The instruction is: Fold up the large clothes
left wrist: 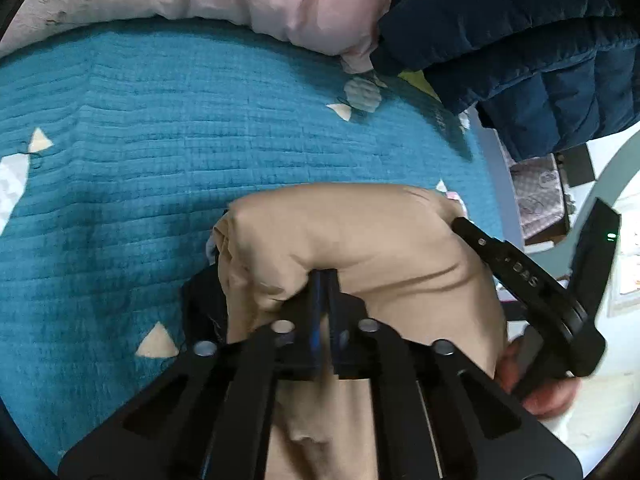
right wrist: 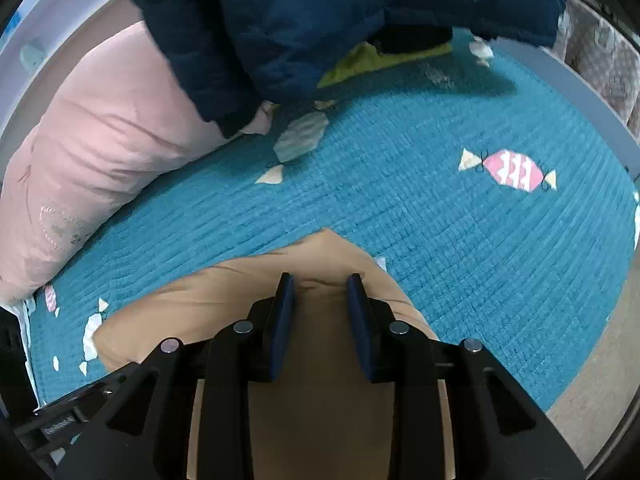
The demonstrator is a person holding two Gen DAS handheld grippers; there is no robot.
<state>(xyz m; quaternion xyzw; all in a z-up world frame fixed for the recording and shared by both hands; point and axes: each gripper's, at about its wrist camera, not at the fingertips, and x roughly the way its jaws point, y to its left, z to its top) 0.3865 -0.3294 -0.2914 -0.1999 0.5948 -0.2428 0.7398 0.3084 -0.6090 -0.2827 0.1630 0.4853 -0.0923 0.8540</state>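
Beige garment [left wrist: 360, 248] in the lower centre of the left wrist view, bunched into a thick fold on the teal quilt [left wrist: 160, 168]. Left gripper [left wrist: 325, 280] pressed together on a ridge of that cloth, fold bulging just ahead of the fingertips. In the right wrist view, right gripper [right wrist: 320, 284] spread, hanging over the same garment's edge, nothing between the fingers. Garment running from lower left toward centre there. Probably nearer to the left gripper, so the right one must come down first. Navy jacket [right wrist: 320, 20] in the upper frame, well apart.
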